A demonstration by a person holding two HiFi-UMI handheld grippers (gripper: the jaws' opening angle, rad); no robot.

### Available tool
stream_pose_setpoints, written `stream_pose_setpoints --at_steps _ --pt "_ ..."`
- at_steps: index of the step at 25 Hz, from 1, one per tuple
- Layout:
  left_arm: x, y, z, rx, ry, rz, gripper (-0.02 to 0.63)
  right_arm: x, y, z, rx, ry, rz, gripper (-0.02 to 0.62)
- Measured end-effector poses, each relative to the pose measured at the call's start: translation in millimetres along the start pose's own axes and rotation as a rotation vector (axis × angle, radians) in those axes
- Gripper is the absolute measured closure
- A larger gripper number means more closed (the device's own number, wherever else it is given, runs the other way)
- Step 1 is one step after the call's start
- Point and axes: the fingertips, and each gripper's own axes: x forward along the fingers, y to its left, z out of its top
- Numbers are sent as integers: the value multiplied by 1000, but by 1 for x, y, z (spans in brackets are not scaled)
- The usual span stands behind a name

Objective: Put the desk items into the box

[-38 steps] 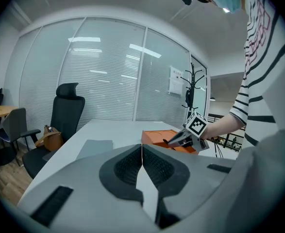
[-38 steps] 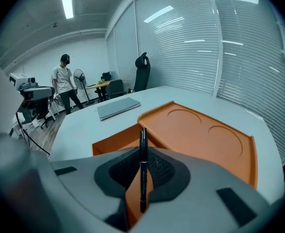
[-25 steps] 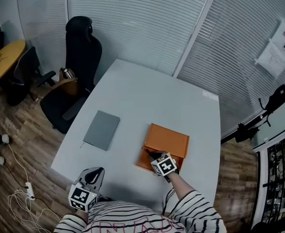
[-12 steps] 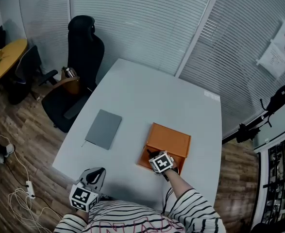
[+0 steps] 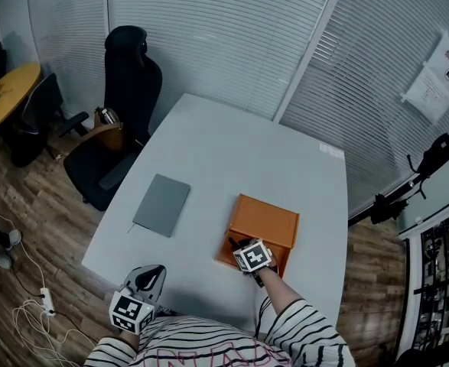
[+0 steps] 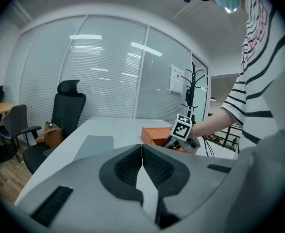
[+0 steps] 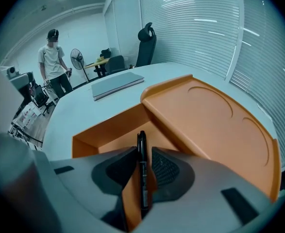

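An orange box (image 5: 261, 222) stands open on the white table (image 5: 232, 155), its lid (image 7: 208, 113) folded back. My right gripper (image 5: 237, 245) points steeply down into the box's near end. Its jaws have just been opening. A black pen (image 7: 142, 171) stands between them, leaning on the left pad, with a gap to the right pad. The pen's tip hangs over the box's inside (image 7: 115, 130). My left gripper (image 5: 152, 270) rests at the table's near edge, shut with nothing in it (image 6: 141, 154). A grey notebook (image 5: 161, 205) lies flat to the left of the box.
A black office chair (image 5: 126, 90) with a brown bag (image 5: 106, 121) beside it stands past the table's left corner. A yellow round table (image 5: 6, 90) and cables (image 5: 27, 304) are at the far left. A person (image 7: 52, 62) stands in the background of the right gripper view.
The right gripper has shifted slightly over the box's near end. The left gripper, the notebook and the box have stayed where they were.
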Motion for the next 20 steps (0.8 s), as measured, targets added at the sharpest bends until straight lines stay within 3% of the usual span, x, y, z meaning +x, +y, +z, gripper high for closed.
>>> stream_pose_setpoints --at_steps 2,13,20 --pt "1 0 1 4 1 -4 581 -2 -1 1 3 -8 -13 468" --pt "12 -6 4 29 8 -74 581 -34 -5 7 62 -127 -87 466" --pt "21 -12 8 49 8 -127 581 -83 -5 12 156 -285 -144 468"
